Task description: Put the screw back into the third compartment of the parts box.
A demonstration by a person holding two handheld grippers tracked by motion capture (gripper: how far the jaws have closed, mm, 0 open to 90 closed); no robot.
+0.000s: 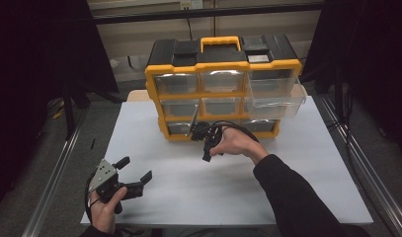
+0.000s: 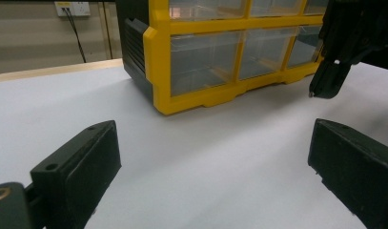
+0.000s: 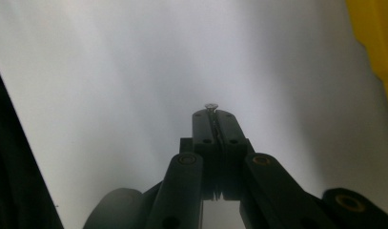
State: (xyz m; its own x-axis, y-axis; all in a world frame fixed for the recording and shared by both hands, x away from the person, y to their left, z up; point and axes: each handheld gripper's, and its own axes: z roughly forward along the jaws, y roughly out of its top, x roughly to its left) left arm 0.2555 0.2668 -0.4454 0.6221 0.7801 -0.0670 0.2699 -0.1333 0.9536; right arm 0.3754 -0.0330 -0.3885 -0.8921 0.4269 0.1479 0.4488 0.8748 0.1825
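Currently, the right gripper [image 3: 211, 114] points down at the white table [image 1: 297, 187], just in front of the yellow-and-black drawer organizer [image 1: 223, 89]. Its jaws are pressed together and pinch a small screw [image 3: 210, 106], whose head projects just past the jaw tips in the right gripper view. In the high view this gripper [image 1: 207, 154] hangs in front of the organizer's bottom row of drawers, held by the right hand [image 1: 238, 143].

The left gripper [image 1: 138, 174] sits near the table's front left corner, held by the left hand [image 1: 105, 207]. Its jaws stand wide apart with nothing between them and point toward the organizer [image 2: 220, 62].

One clear drawer [image 1: 276, 96] at the organizer's upper right is pulled out.
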